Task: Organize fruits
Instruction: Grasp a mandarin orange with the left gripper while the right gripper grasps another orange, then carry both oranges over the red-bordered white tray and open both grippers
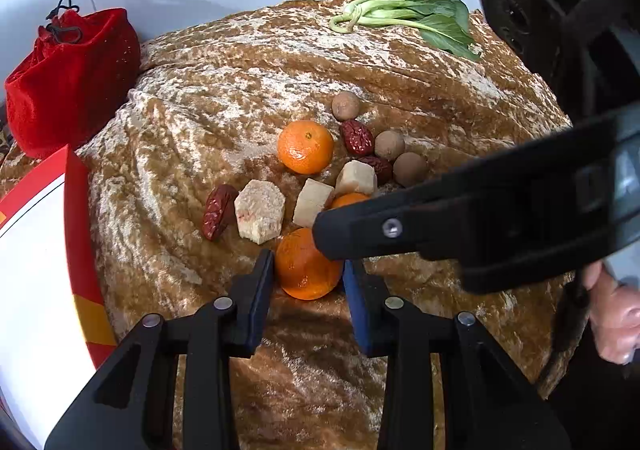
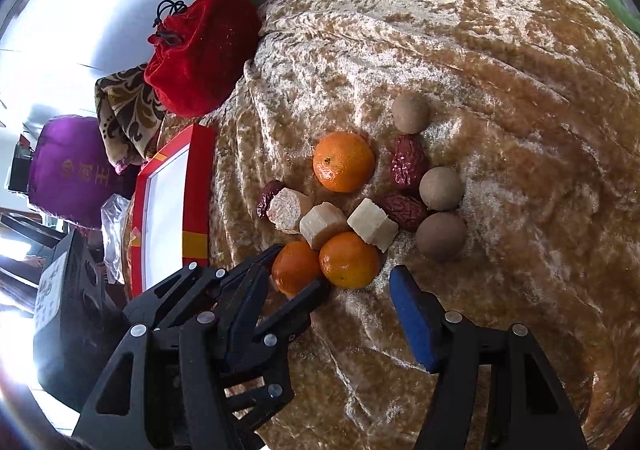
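Note:
A heap of fruit lies on the brown velvet cloth [image 1: 200, 97]: three mandarins, red dates [image 1: 357, 136], brown longans [image 1: 345, 105] and pale cut chunks [image 1: 260, 215]. My left gripper [image 1: 308, 270] is shut on the nearest mandarin [image 1: 306, 264], one pad on each side of it; the right wrist view shows the same grip on that mandarin [image 2: 294, 268]. My right gripper [image 2: 328, 282] stands open, its blue pad [image 2: 414, 318] low on the cloth. A second mandarin [image 2: 350, 260] sits just ahead of its tips. The third mandarin [image 2: 344, 161] lies farther back.
An open red box with a white inside [image 1: 78, 226] stands at the left edge. A red drawstring pouch [image 1: 72, 77] is behind it. Leafy greens [image 1: 420, 15] lie at the cloth's far right. A hand [image 1: 616, 314] holds the right gripper's body.

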